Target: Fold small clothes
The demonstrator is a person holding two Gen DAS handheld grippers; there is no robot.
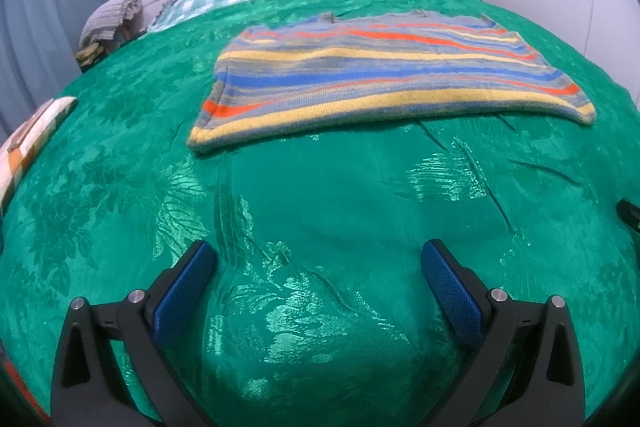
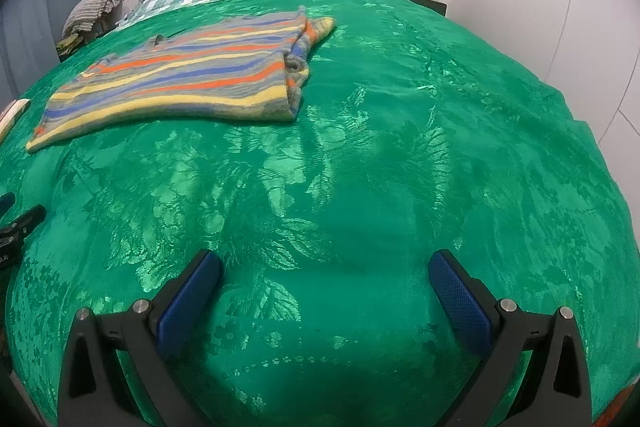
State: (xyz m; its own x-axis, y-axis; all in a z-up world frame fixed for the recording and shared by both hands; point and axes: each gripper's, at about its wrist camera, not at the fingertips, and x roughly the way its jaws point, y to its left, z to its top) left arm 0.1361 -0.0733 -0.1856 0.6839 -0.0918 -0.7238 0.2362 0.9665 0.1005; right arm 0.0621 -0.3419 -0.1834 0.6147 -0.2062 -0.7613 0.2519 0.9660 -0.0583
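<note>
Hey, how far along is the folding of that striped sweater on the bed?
The striped knit sweater lies flat on the green bedspread, its side edge apparently folded in, one sleeve end still sticking out. Nothing is in hand: the left gripper and right gripper are open, short of it. Further folds remain.

A small knitted sweater (image 1: 384, 75) lies flat on the green bedspread (image 1: 320, 211), in the middle part of the bed, short of the checked bedding at the head end. It is striped across in grey-blue, yellow, bright blue and orange, with a yellow ribbed hem along the near edge. The body is spread out smoothly, hem toward the cameras and neckline toward the far side. In the right wrist view the sweater (image 2: 180, 79) shows one sleeve (image 2: 308, 39) bunched and folded along its right edge, its yellow cuff pointing away across the bedspread. No tool touches it.
</note>
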